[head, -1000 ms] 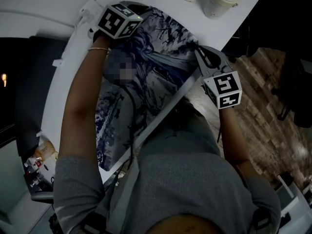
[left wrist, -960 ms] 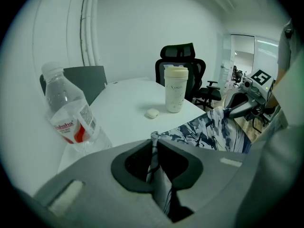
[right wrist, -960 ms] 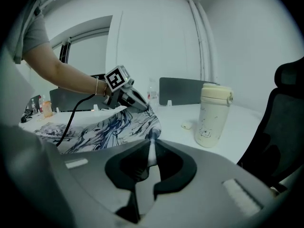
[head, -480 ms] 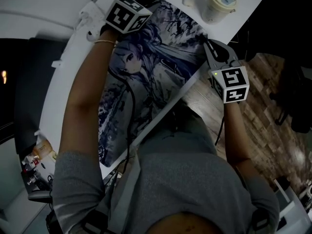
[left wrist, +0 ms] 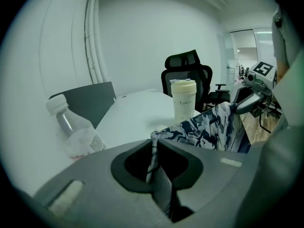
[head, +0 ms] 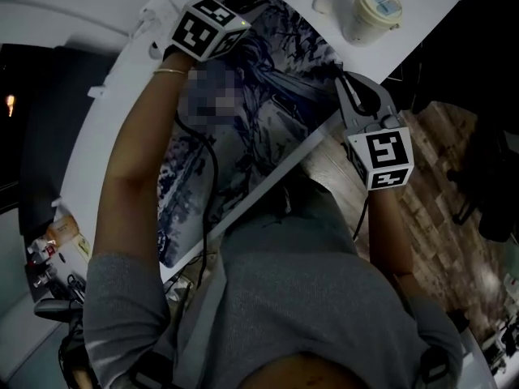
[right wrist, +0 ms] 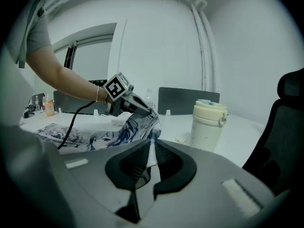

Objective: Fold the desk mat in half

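Spanning the head view from one o'clock down to eight o'clock, a long white surface (head: 89, 23) carries the work. A wood-patterned floor (head: 438, 185) shows at three o'clock. The person in a grey top (head: 308, 298) fills the six o'clock half, with both bare forearms reaching up toward twelve.

The blue-and-white printed desk mat with an illustrated figure (head: 276, 79) lies along the surface from twelve o'clock to about eight o'clock. Its far short edge is held up off the surface by its two corners, and the cloth sags between them. The rest lies flat under the left arm.

A black mesh office chair (left wrist: 187, 75) stands beyond the surface at one o'clock in the left gripper view.

The left claw (left wrist: 154, 158) is pinched together on one far corner of the mat, and a thin strip of printed cloth runs down between its jaws. The right claw (right wrist: 149, 158) is clamped the same way on the other far corner, with the mat's pale edge caught in the slot. In the head view the left claw sits at eleven o'clock and the right at two o'clock.

A cream lidded tumbler with a pale blue flap (head: 373, 10) stands upright at one o'clock, near the raised edge but apart from it. A clear plastic bottle with a white cap (left wrist: 71, 127) stands at nine o'clock in the left gripper view. A thin bracelet (head: 169, 70) circles the left wrist.
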`<state>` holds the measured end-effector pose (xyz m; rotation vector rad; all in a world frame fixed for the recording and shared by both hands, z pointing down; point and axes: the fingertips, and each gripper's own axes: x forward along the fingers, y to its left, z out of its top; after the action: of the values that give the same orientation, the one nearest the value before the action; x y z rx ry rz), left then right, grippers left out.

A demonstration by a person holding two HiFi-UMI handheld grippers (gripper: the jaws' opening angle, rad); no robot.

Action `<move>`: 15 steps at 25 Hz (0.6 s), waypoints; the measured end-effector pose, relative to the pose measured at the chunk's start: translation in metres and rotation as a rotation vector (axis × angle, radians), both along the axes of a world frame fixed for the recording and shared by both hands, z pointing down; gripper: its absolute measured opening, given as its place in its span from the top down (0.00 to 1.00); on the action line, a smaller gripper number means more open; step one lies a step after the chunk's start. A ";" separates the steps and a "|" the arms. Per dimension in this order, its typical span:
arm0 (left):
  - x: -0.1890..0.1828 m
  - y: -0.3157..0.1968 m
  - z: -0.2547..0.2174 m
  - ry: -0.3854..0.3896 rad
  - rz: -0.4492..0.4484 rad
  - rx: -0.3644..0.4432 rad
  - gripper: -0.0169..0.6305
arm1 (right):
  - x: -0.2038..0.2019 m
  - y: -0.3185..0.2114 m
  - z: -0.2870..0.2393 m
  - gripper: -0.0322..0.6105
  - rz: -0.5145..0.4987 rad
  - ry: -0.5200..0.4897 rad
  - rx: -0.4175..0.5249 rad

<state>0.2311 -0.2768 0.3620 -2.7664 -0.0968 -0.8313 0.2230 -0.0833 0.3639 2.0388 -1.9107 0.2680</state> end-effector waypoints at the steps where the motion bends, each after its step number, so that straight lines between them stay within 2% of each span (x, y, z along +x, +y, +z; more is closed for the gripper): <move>1: -0.004 0.000 0.000 0.005 -0.004 0.000 0.91 | -0.004 -0.001 -0.001 0.90 -0.013 -0.001 0.005; 8: -0.029 0.001 -0.016 0.075 0.007 0.024 0.91 | -0.027 0.000 -0.017 0.90 -0.089 -0.025 0.044; 15: -0.074 0.004 -0.028 0.147 0.030 0.047 0.91 | -0.079 0.006 -0.031 0.90 -0.156 -0.030 0.072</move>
<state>0.1566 -0.2730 0.3338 -2.7635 -0.0901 -0.6127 0.1435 -0.0771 0.3334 1.9262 -2.1135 0.1954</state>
